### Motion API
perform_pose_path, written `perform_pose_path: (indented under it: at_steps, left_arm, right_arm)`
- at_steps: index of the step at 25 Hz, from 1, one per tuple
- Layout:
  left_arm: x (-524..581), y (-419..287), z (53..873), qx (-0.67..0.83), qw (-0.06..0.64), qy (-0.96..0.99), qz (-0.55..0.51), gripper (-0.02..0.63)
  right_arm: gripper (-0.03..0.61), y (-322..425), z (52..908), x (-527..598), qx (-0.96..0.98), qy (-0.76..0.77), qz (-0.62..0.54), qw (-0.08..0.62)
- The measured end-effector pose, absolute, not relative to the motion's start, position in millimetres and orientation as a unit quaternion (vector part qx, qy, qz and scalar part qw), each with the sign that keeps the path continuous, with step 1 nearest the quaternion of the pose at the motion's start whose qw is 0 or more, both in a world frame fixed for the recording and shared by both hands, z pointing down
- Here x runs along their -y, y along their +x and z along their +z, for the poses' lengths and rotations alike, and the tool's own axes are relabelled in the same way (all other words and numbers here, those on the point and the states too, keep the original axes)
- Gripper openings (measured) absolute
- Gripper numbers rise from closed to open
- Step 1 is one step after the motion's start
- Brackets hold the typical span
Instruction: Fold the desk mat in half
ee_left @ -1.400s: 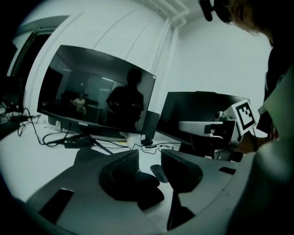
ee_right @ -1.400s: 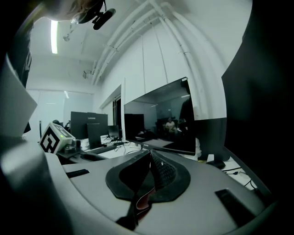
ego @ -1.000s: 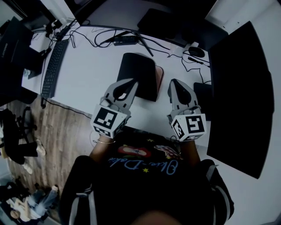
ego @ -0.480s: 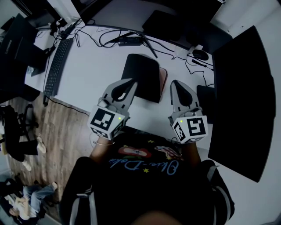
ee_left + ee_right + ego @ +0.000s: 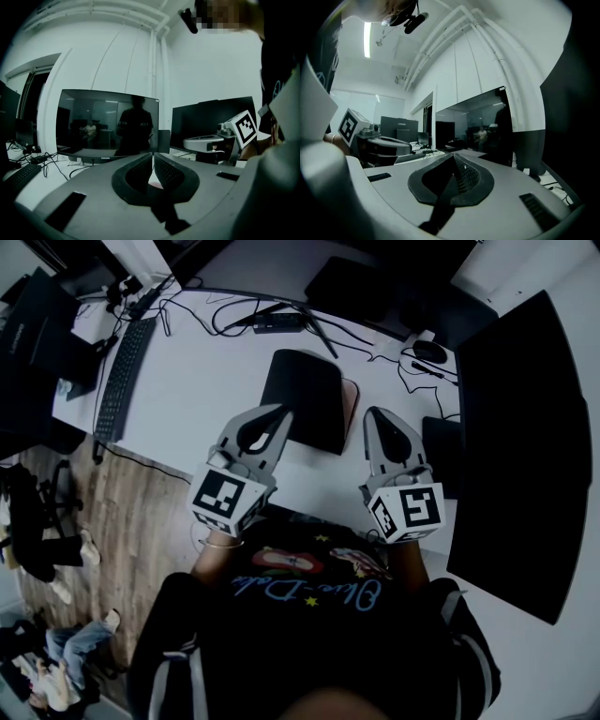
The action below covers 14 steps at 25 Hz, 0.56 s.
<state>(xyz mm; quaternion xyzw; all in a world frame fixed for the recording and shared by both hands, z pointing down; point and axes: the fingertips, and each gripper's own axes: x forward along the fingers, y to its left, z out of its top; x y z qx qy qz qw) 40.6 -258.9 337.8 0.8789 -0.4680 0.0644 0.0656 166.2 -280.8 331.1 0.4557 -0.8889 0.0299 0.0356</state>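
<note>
1. Left gripper (image 5: 283, 415) has its jaws pressed together with nothing between them. Its tip lies over the near left corner of the desk mat, and no view shows whether it touches. The right gripper (image 5: 372, 416) is likewise closed and empty, just right of the mat and apart from it.
2. White table (image 5: 197, 390) carries everything; its far side is lost in the dark top of the head view.
3. Large black screen (image 5: 511, 437) fills the right side, its lower corner cut off by the picture's rim.
4. Desk mat (image 5: 305, 399) lies flat on the table ahead of the person, between the gripper tips and beyond them. Its top is dark, and a pinkish layer peeks out along its right edge.
5. Keyboard (image 5: 117, 381) sits well left of the mat, near the table's edge.
6. Mouse (image 5: 424, 351) lies beyond the right gripper, among loose cables (image 5: 234, 320) too tangled to trace.
</note>
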Motion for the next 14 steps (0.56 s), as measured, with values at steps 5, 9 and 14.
perform_pose_path:
  at_steps: [5, 9, 14]
  left_arm:
    - [258.1, 37.9, 336.3, 0.470, 0.065, 0.878, 0.062, 0.014]
    - [256.6, 35.8, 337.1, 0.471, 0.069, 0.877, 0.062, 0.013]
    - [255.2, 33.5, 336.7, 0.473, 0.069, 0.876, 0.059, 0.014]
  right_arm:
    - [-0.002, 163.1, 329.4, 278.8, 0.890, 0.454, 0.029, 0.035]
    - [0.000, 162.5, 329.3, 277.4, 0.890, 0.453, 0.031, 0.036]
    - [0.000, 160.8, 328.9, 276.1, 0.891, 0.453, 0.029, 0.034]
